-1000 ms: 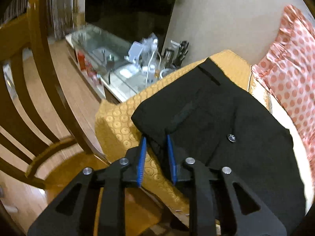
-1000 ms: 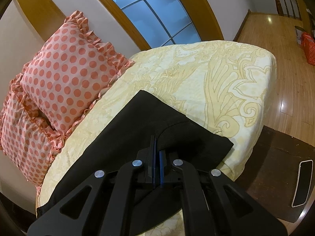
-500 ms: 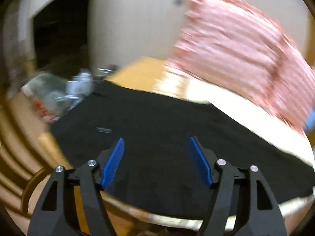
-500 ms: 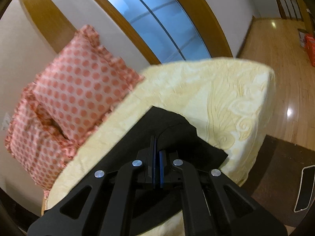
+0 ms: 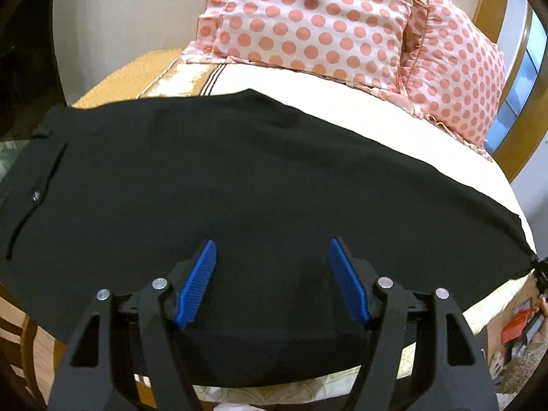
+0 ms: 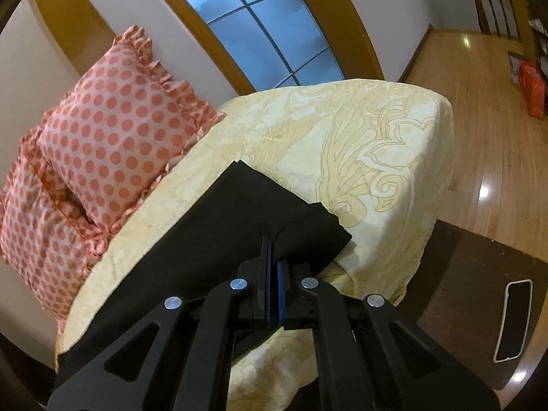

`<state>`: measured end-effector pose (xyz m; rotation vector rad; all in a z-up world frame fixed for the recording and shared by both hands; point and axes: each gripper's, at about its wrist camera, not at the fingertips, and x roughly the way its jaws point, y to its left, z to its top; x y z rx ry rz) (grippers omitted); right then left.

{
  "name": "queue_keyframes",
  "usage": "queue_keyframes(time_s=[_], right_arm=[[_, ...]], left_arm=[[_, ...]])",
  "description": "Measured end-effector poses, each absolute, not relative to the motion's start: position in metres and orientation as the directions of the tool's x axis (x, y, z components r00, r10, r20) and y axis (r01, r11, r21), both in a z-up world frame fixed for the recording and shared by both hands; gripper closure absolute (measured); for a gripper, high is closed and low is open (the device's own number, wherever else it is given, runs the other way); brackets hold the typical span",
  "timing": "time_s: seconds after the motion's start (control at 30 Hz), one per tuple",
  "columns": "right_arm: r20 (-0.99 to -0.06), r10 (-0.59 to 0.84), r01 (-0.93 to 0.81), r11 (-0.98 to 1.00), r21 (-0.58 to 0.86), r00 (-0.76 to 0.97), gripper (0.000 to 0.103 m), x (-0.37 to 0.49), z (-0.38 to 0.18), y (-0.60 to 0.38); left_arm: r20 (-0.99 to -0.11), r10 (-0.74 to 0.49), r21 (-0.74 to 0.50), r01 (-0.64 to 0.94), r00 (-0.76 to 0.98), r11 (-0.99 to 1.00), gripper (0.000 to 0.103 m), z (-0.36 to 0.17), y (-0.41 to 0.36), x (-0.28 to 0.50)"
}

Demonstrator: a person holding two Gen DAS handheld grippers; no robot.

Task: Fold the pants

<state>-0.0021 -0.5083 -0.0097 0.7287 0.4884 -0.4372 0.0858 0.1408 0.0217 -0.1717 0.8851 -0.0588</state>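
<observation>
The black pants point(image 5: 239, 178) lie spread across the bed point(image 6: 359, 144), near the polka-dot pillows point(image 5: 325, 24). The left claw point(image 5: 272, 257) is released, its blue pads point(image 5: 198, 284) wide apart over the near edge of the cloth. The right claw point(image 6: 273, 250) is clenched on the pants' right end

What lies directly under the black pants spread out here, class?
The pants rest on a cream patterned bedspread, which shows around their edges. Whatever lies beneath the cloth's middle is covered. The right gripper is shut on their hem; the left gripper is open above.
</observation>
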Motion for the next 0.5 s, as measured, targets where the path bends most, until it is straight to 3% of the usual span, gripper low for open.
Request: queue_keyframes(time_s=[0.07, 0.27, 0.5], right_arm=[[-0.575, -0.200, 0.542, 0.661, 0.519, 0.793, 0.094, -0.005, -0.011, -0.510], [-0.535, -0.270, 0.570, 0.616, 0.543, 0.801, 0.050, -0.031, -0.004, -0.520], [-0.534, -0.269, 0.578, 0.578, 0.576, 0.801, 0.050, -0.024, -0.010, -0.538]], left_arm=[[-0.759, -0.129, -0.175, -0.010, 0.639, 0.984, 0.032, 0.019, 0.140, 0.084], [-0.749, -0.136, -0.172, 0.008, 0.648, 0.985, 0.022, 0.017, 0.135, 0.084], [-0.746, -0.128, -0.155, 0.017, 0.654, 0.988, 0.017, 0.016, 0.130, 0.084]])
